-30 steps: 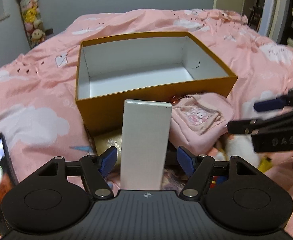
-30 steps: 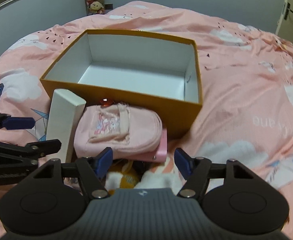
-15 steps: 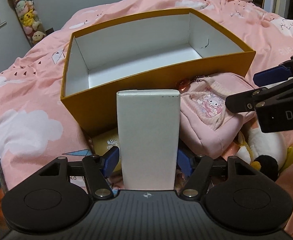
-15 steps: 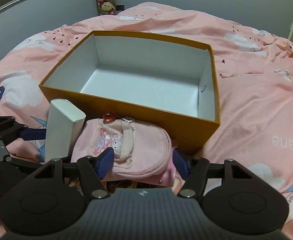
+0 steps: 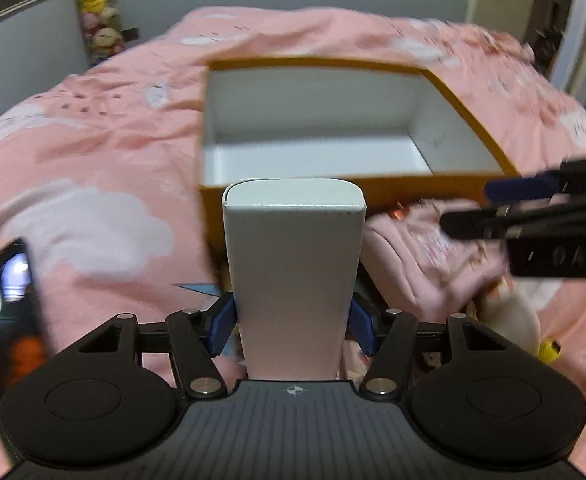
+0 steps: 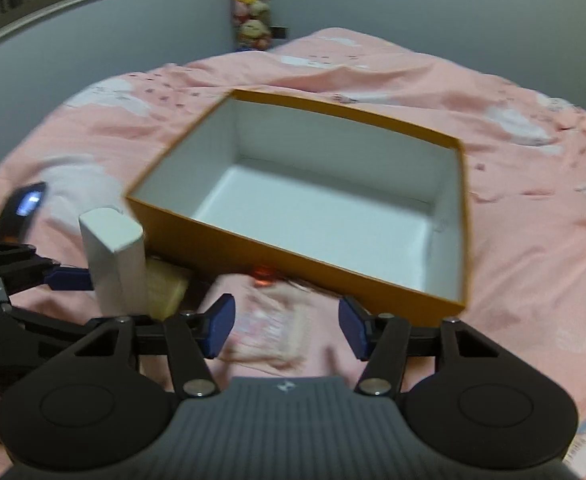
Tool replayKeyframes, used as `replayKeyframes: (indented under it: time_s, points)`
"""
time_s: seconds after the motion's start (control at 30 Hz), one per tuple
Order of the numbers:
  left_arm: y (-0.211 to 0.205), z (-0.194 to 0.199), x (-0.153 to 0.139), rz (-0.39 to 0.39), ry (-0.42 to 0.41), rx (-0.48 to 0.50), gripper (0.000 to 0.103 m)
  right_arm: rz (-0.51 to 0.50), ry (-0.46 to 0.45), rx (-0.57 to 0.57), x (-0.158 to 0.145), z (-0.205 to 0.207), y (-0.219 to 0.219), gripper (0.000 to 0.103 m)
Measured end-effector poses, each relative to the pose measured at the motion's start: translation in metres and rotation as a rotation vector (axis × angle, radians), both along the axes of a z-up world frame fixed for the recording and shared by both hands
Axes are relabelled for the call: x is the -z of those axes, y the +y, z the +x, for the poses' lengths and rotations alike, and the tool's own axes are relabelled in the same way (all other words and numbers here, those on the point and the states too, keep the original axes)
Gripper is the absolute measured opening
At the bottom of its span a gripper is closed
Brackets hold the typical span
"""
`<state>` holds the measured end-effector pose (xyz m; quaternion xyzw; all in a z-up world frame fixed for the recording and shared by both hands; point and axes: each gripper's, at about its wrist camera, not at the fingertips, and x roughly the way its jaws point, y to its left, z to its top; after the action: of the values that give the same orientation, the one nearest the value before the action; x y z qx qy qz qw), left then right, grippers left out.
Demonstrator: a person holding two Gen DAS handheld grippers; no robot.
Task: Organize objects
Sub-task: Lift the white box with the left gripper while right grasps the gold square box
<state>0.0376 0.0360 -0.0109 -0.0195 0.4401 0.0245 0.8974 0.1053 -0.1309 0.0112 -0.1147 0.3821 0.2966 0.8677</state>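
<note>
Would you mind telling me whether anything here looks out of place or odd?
Yes: the orange box sits empty while the things to organize are heaped against its near wall. The pink pouch lies crumpled there, and the white carton stands upright between the left gripper's pads.

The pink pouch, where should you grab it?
Judging by its soft, flat pose, grip the pink pouch across its short width from above, as the right hand-held gripper straddles it. The orange box blocks the far side.
</note>
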Motion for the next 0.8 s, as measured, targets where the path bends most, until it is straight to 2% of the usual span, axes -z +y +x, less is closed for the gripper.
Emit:
replayKeyframes:
  time_s: [0.07,0.17,0.23,0.4,0.43,0.47,0.5,0.6,0.73,0.8]
  points:
    - [0.011,-0.002,-0.009,-0.005,-0.012,-0.035,0.068,0.021,0.021,-0.048,-0.003,0.000,0.011,0.054]
    - [0.034,-0.004,-0.017,-0.092,-0.007,-0.083,0.068,0.048,0.077,-0.128,-0.002,0.002,0.032,0.054]
    - [0.043,-0.006,-0.021,-0.108,-0.024,-0.106,0.068,0.050,0.132,-0.165,0.004,0.005,0.050,0.054]
    - [0.075,-0.004,-0.031,-0.165,-0.064,-0.181,0.068,0.017,0.202,-0.230,0.026,0.011,0.089,0.054]
    - [0.080,-0.003,-0.031,-0.173,-0.066,-0.193,0.068,-0.005,0.200,-0.247,0.032,0.013,0.096,0.058]
    - [0.085,-0.002,-0.031,-0.177,-0.070,-0.205,0.068,-0.028,0.199,-0.251,0.037,0.014,0.103,0.066]
    - [0.088,-0.002,-0.031,-0.180,-0.074,-0.212,0.068,-0.044,0.208,-0.242,0.042,0.015,0.108,0.069]
    - [0.100,0.000,-0.029,-0.202,-0.078,-0.232,0.068,-0.042,0.274,-0.211,0.054,0.025,0.121,0.069]
    - [0.112,0.003,-0.024,-0.236,-0.070,-0.246,0.068,-0.069,0.282,-0.155,0.065,0.031,0.134,0.070]
    - [0.116,0.005,-0.022,-0.244,-0.066,-0.252,0.068,-0.077,0.293,-0.143,0.071,0.031,0.140,0.075]
